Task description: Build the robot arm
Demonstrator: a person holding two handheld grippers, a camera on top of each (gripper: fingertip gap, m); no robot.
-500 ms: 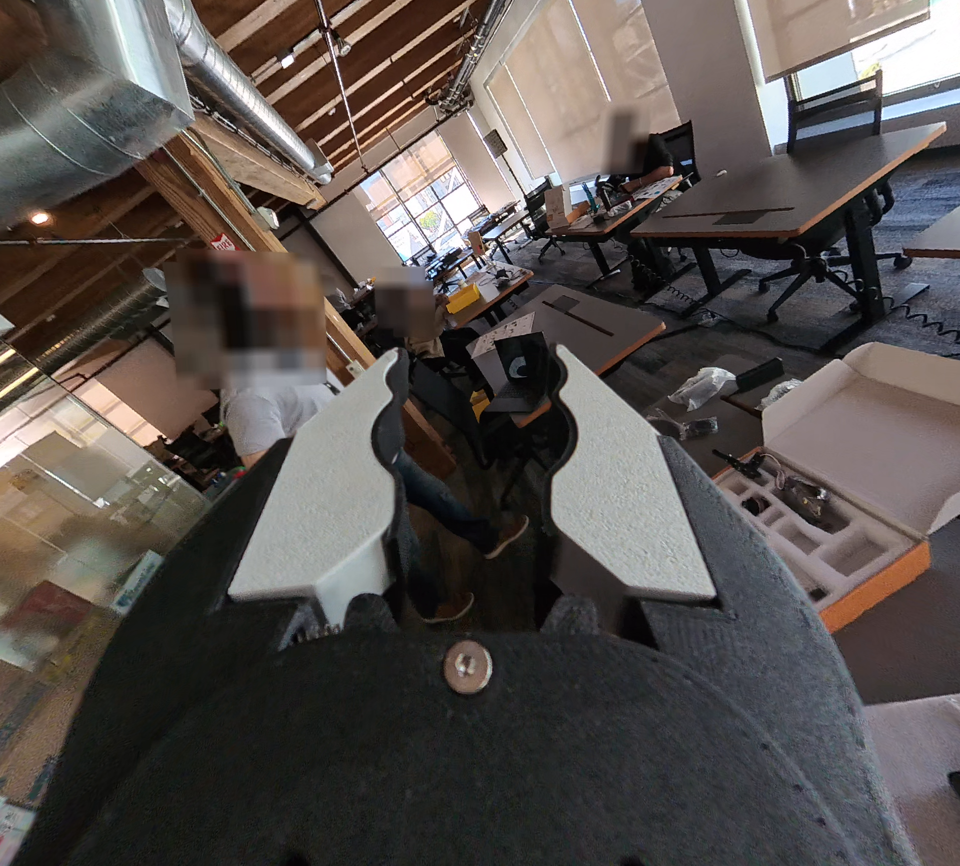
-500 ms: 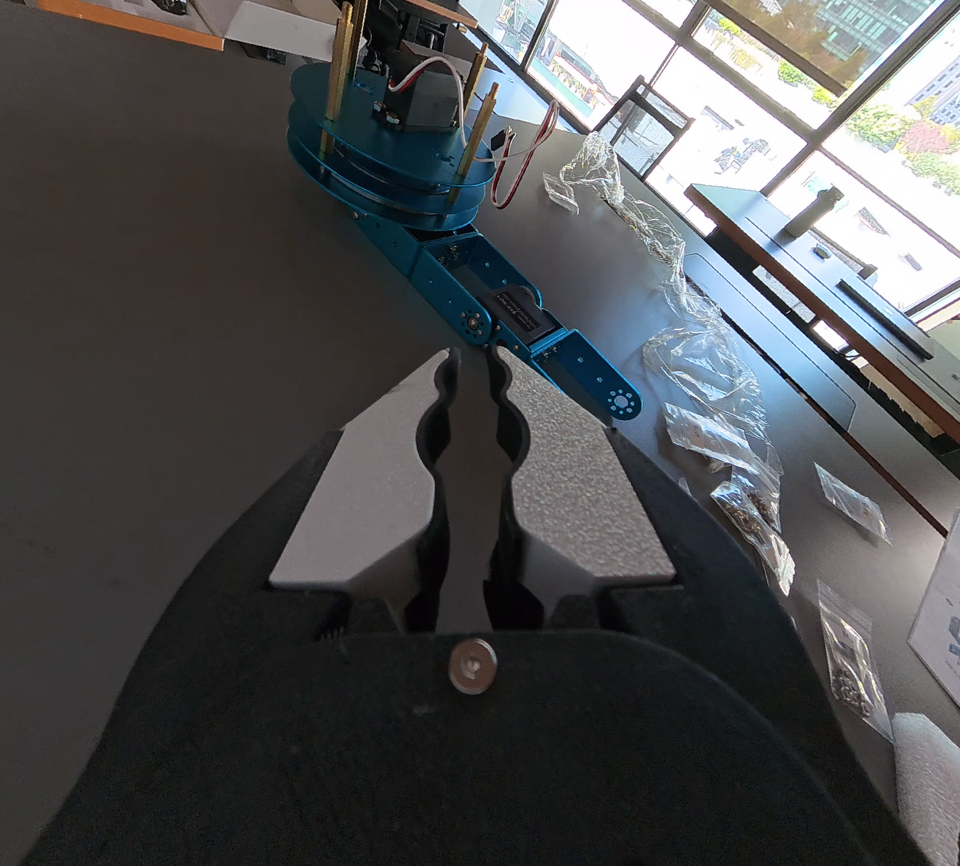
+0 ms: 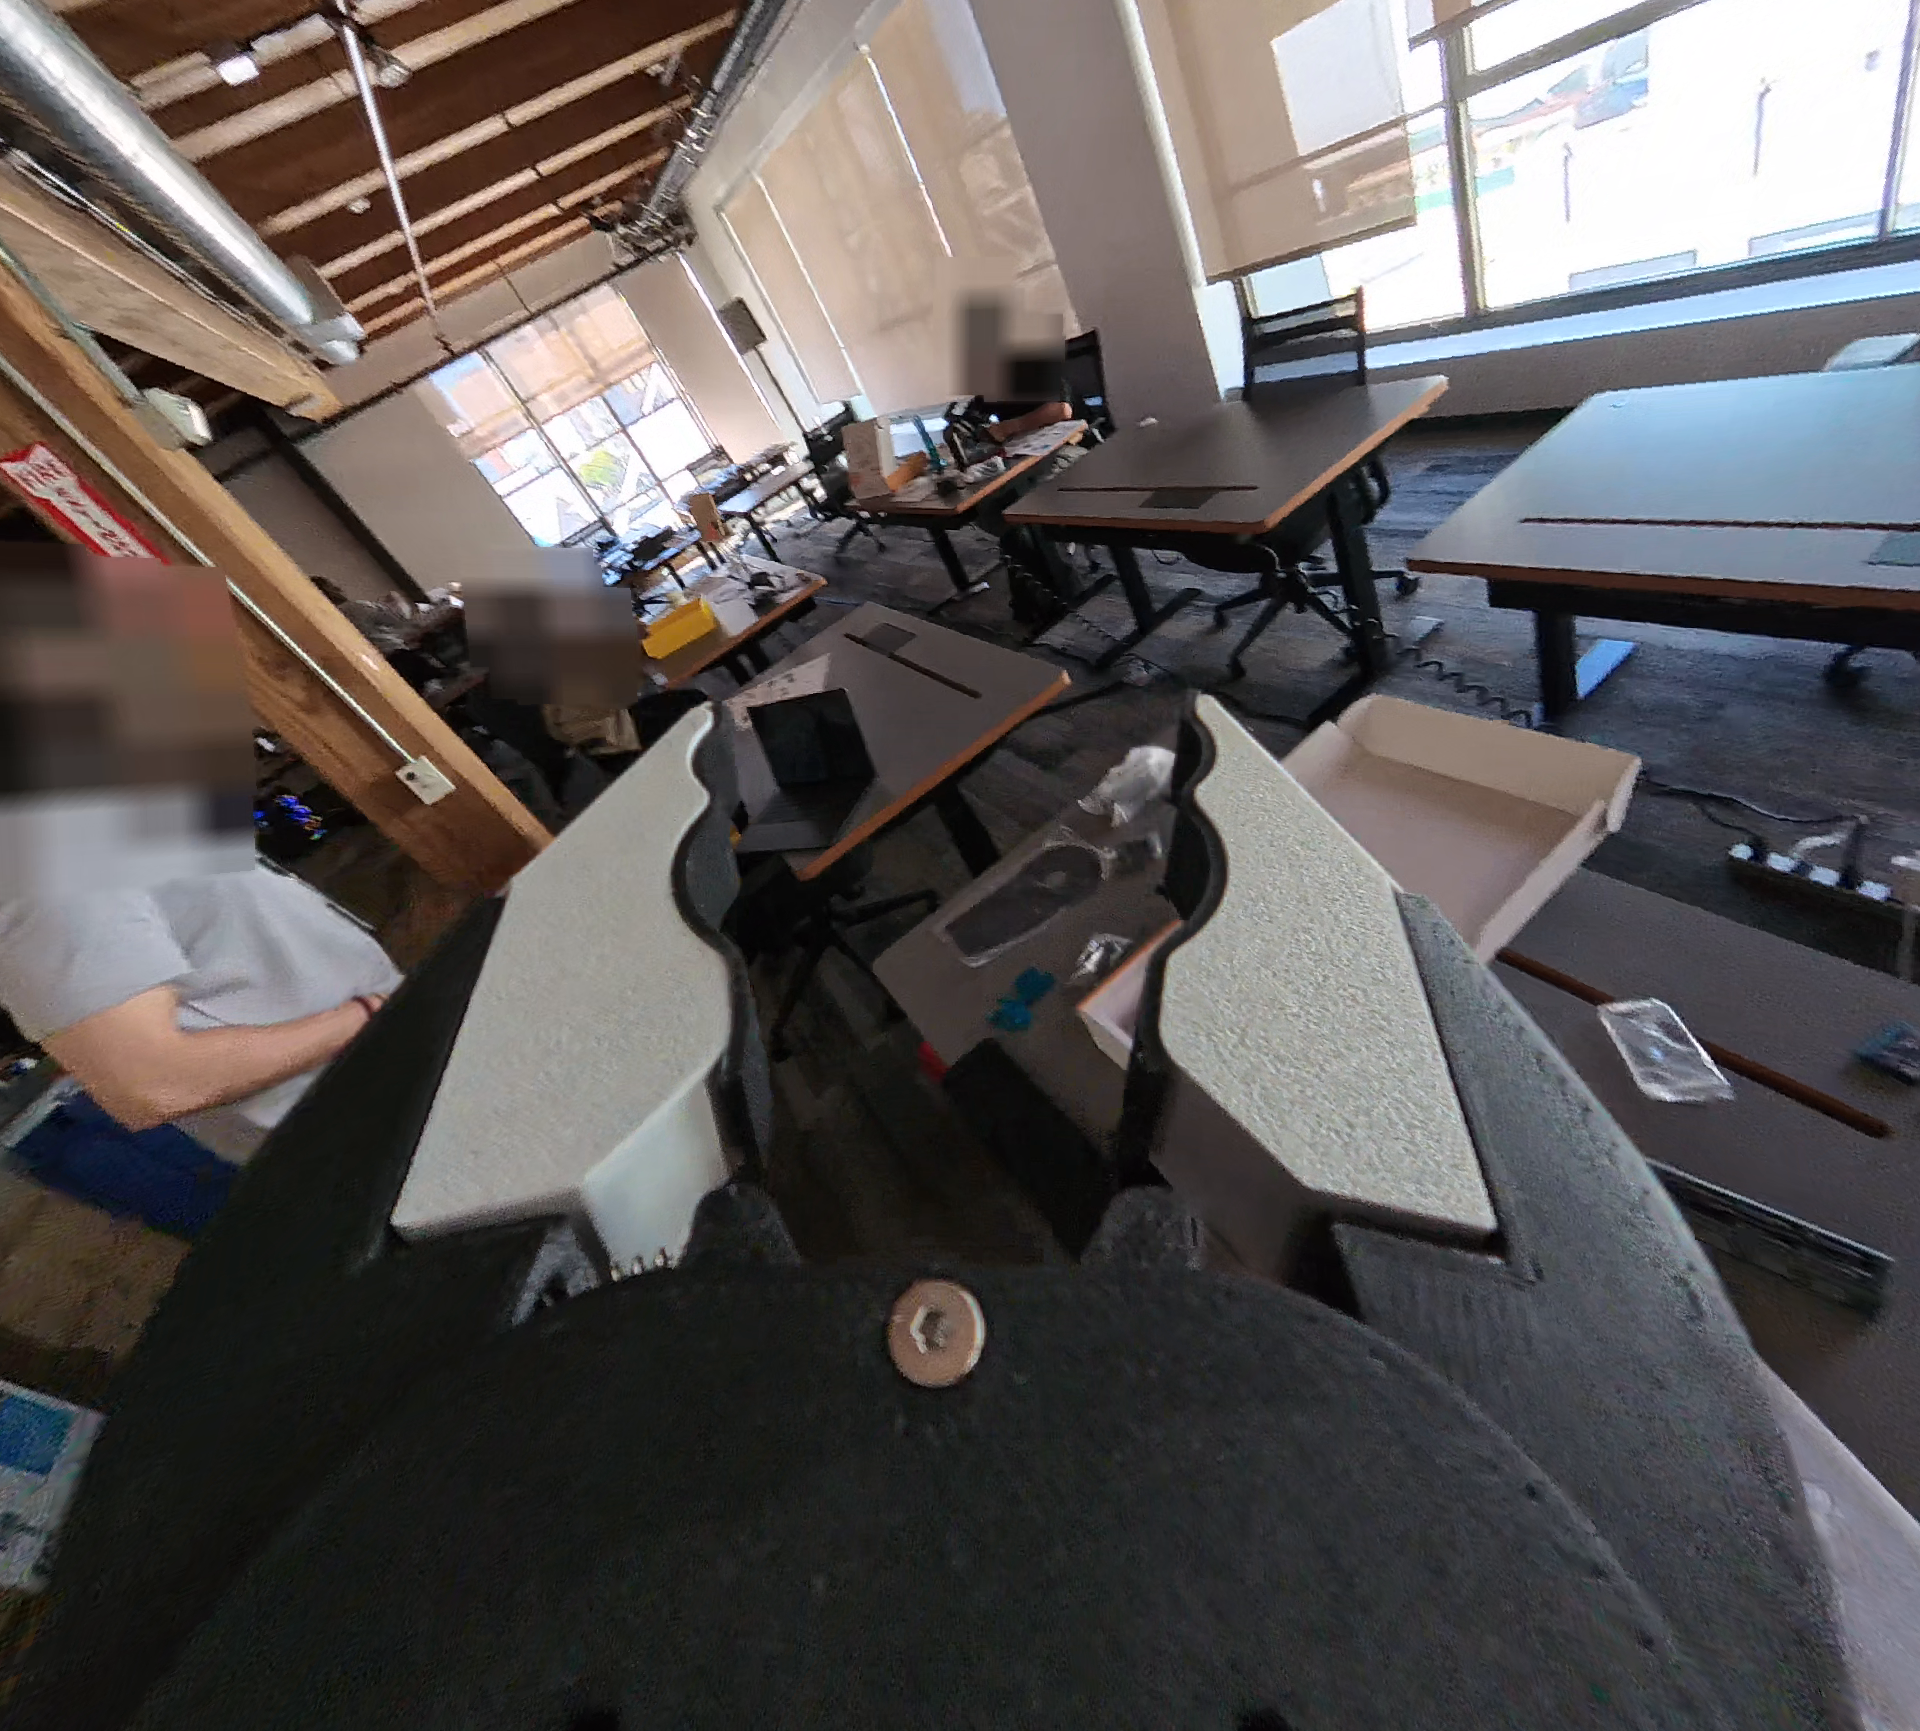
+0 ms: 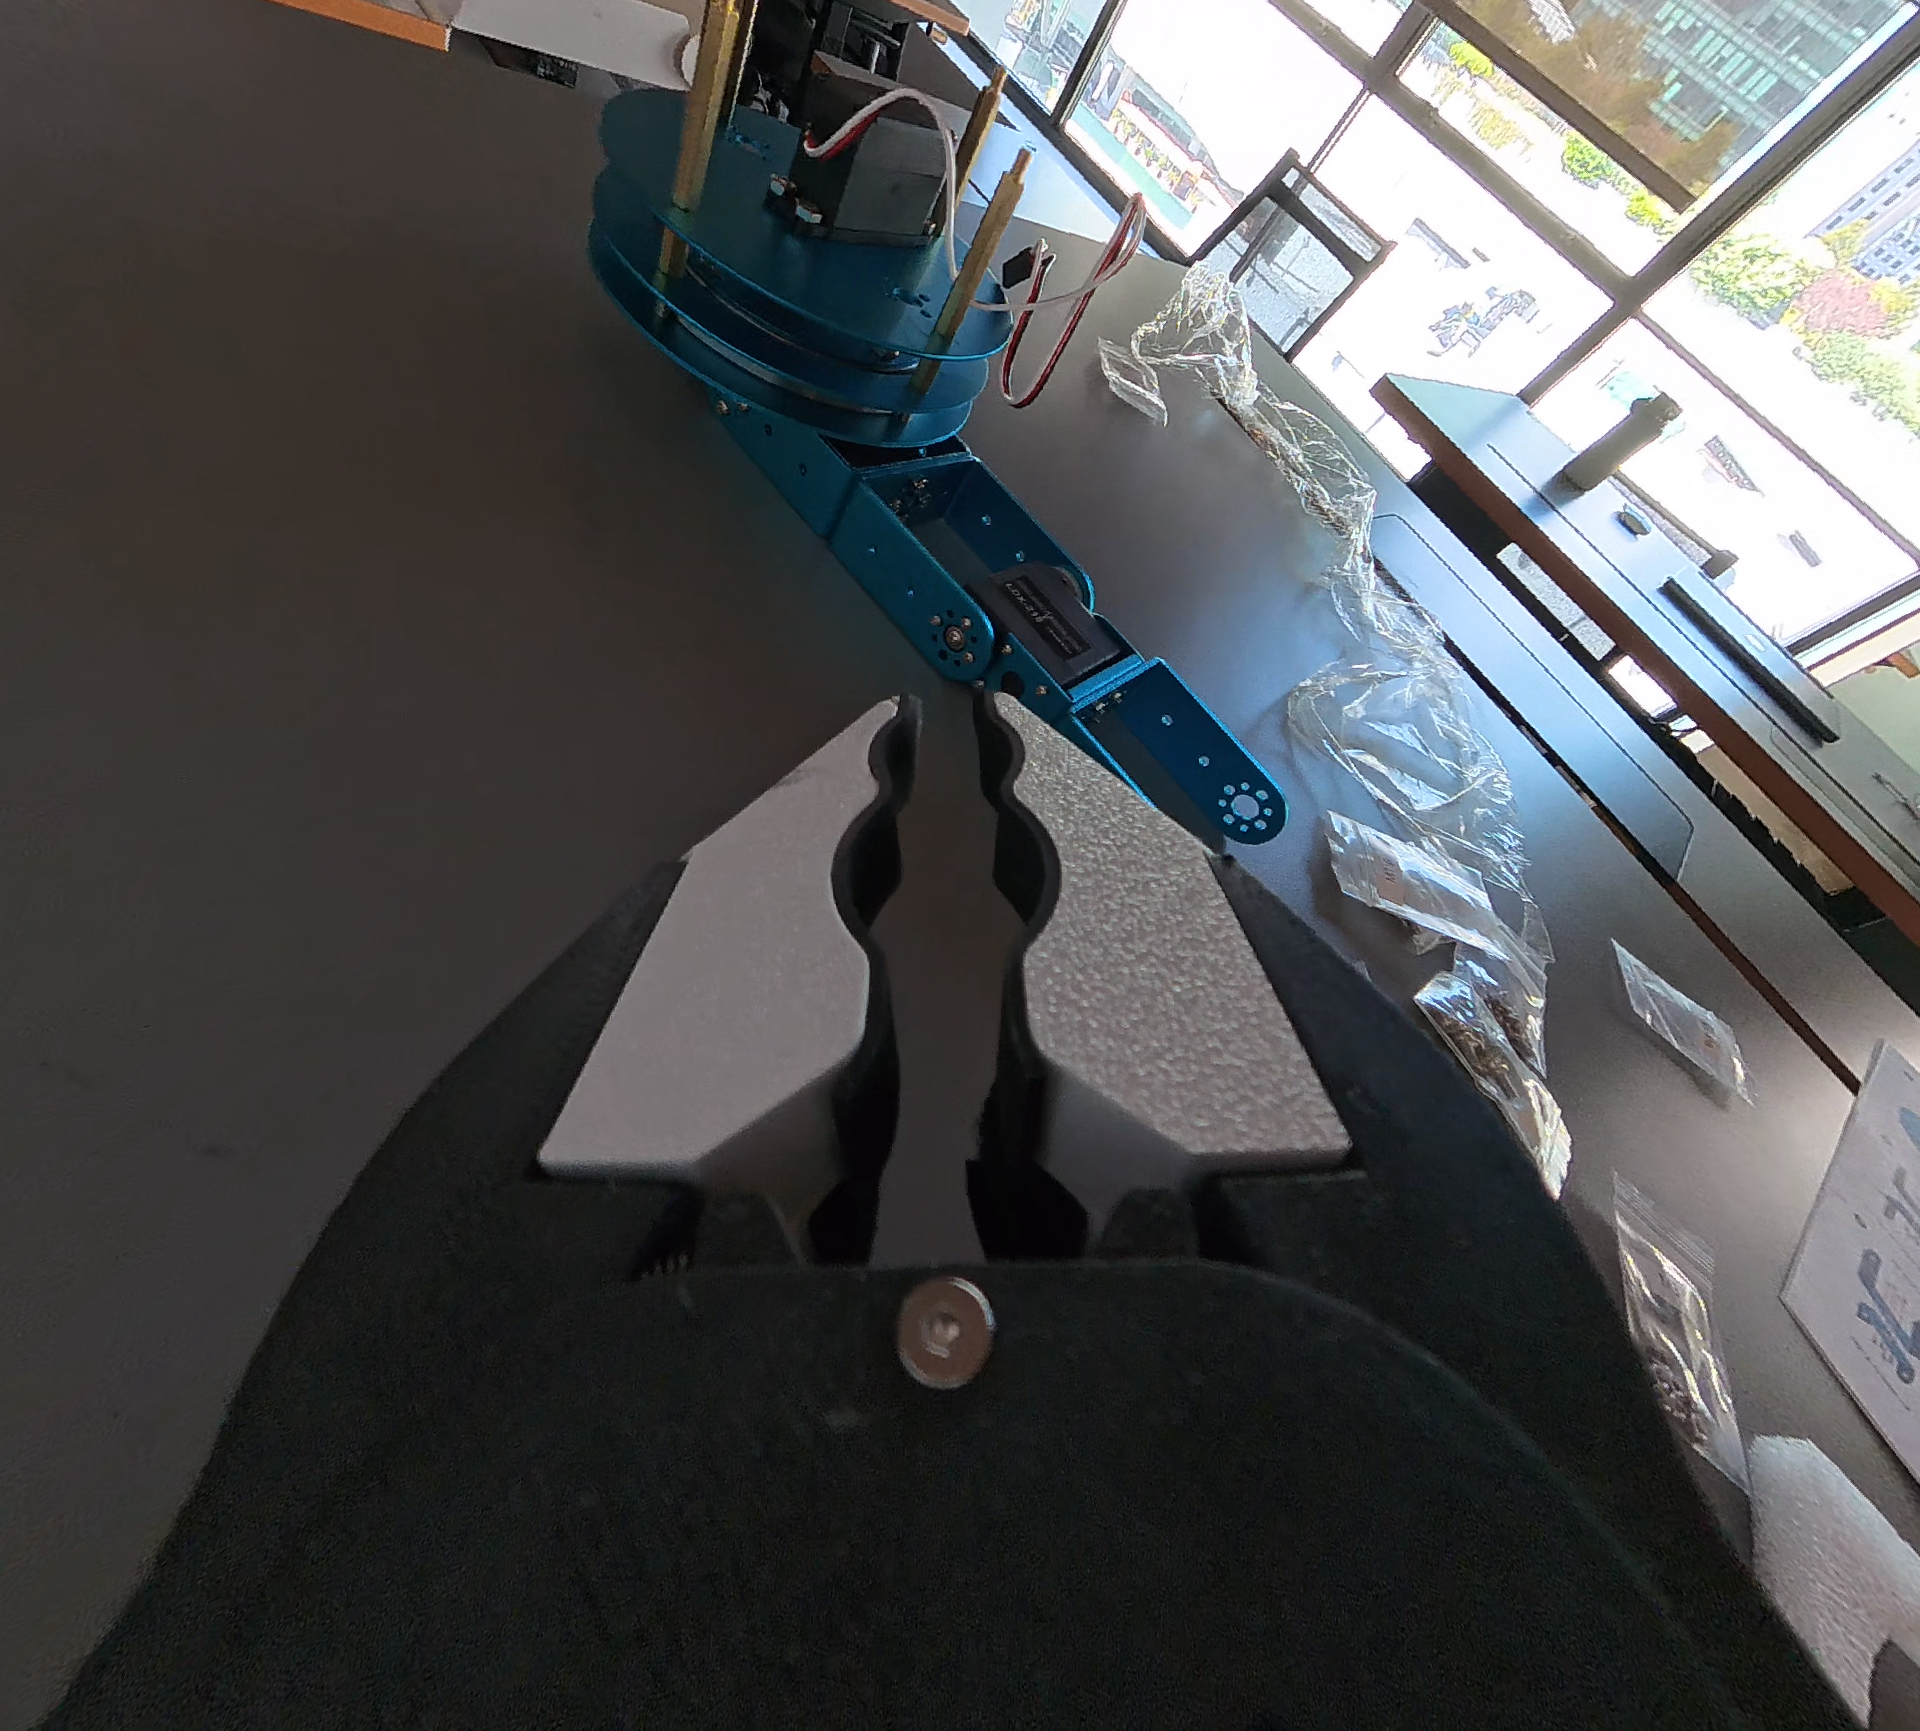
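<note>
— Since half a second ago, the left tongs (image 3: 951,808) are spreading wider and swinging toward the white box (image 3: 1455,808); the right tongs (image 4: 940,715) are edging closer to the blue robot arm (image 4: 935,538).

— Gripping anything?

— No. Left are gaping, empty, raised off the desk (image 3: 1766,1037). Right are nearly clenched, a thin gap showing bare desk (image 4: 312,538), tips just short of the blue bracket.

— Hidden?

— Box contents, behind a finger (image 3: 1309,1006); small plastic bags (image 4: 1455,902) are too blurry.

The left wrist view looks up and outward across an office of desks (image 3: 1226,476), tilted. The right wrist view looks low along a dark table (image 4: 312,538), close to a blue assembly (image 4: 914,476). Both show a white box (image 3: 1455,808).
</note>
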